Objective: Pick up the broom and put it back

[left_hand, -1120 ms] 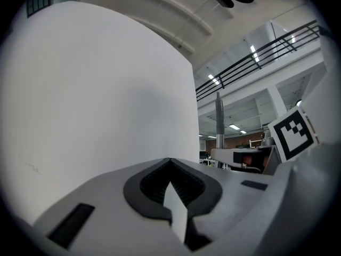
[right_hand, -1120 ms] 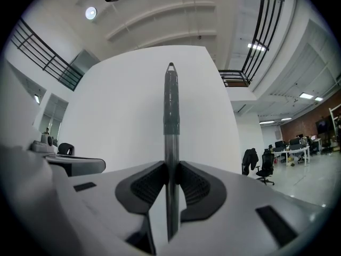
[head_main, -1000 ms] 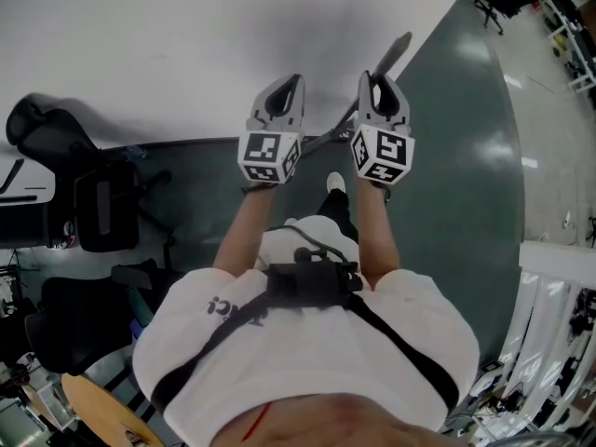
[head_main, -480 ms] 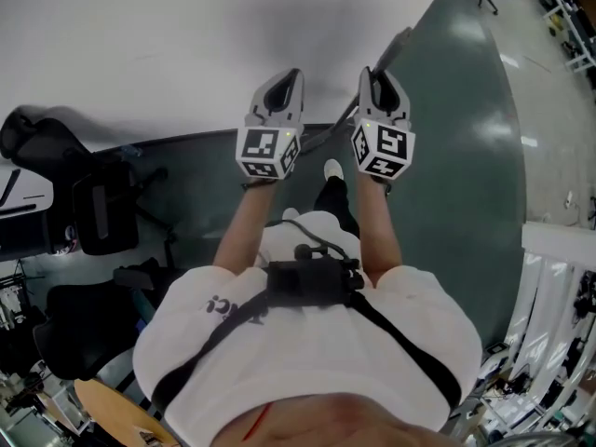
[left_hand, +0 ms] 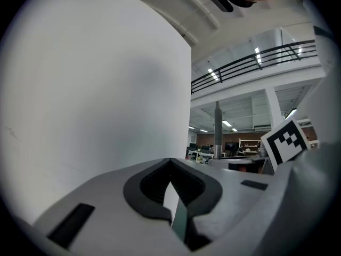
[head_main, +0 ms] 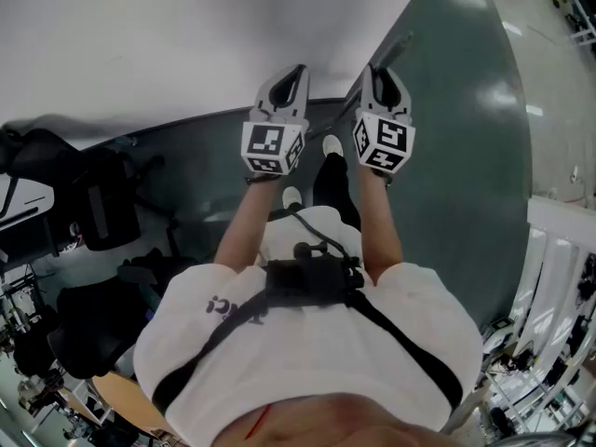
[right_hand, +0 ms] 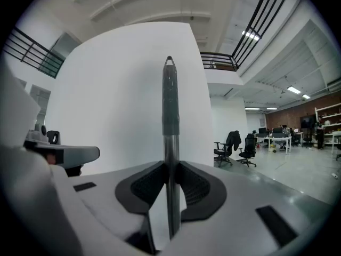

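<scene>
The broom shows only as its handle (head_main: 396, 52), a thin grey pole slanting from my right gripper (head_main: 376, 74) up toward the white wall; its head is hidden. In the right gripper view the handle (right_hand: 170, 116) stands upright, dark grip on top, metal below, and my right gripper (right_hand: 171, 167) is shut on it. My left gripper (head_main: 282, 89) is held beside the right one, a hand's width to its left. Seen in the left gripper view, the left gripper (left_hand: 170, 164) has its pads together and nothing between them.
A curved white wall (head_main: 186, 45) stands just ahead, meeting the dark green floor (head_main: 456, 156). Black office chairs (head_main: 102, 203) crowd the left. A white railing (head_main: 559, 268) runs along the right. The person's shoes (head_main: 331, 144) are below the grippers.
Both grippers have sunk and come closer to the white wall, side by side. The broom handle stays in the right gripper's grip.
</scene>
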Tool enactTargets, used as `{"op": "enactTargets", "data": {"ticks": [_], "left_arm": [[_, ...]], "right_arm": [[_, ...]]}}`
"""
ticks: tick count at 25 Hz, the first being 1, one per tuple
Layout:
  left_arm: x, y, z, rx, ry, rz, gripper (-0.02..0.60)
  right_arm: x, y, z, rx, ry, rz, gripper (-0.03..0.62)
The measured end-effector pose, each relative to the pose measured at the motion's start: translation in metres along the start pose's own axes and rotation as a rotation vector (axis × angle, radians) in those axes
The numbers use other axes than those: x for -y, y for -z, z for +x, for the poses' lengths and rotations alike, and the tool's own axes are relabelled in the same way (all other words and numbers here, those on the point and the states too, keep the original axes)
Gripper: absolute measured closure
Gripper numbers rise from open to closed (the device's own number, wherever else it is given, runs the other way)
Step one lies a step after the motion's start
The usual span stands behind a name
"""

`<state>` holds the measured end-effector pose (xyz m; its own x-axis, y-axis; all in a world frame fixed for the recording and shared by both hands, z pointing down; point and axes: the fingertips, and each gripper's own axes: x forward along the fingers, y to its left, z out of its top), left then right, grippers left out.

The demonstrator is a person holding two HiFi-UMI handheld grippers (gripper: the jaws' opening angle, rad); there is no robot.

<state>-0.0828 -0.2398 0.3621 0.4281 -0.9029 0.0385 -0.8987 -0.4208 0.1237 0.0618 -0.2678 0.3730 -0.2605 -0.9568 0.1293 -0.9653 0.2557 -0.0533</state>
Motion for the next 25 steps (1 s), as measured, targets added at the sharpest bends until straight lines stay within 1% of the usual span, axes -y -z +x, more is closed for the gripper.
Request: {"op": "enactTargets", "data": {"ticks": [6, 14, 20, 25], "left_arm": [[0.001, 0.046, 0.024, -0.076, 0.005, -0.03, 0.569], [-0.005, 0.11, 0.05, -0.174, -0.016, -0.067, 0.569], [-0.016, 0.16, 0.075, -0.241, -0.028, -0.071, 0.569], [-0.027, 0.214, 0.083, -0.311, -0.056, -0.088, 0.569]], "right_arm": [[0.026, 0.051, 0.017, -0.089, 0.032, 0.023, 0.499], [0.058, 0.139, 0.044, -0.229, 0.088, 0.067, 0.5], [0.076, 0.223, 0.074, -0.361, 0.097, 0.064, 0.499], [0.09, 0.3, 0.09, -0.465, 0.121, 0.073, 0.499]]}}
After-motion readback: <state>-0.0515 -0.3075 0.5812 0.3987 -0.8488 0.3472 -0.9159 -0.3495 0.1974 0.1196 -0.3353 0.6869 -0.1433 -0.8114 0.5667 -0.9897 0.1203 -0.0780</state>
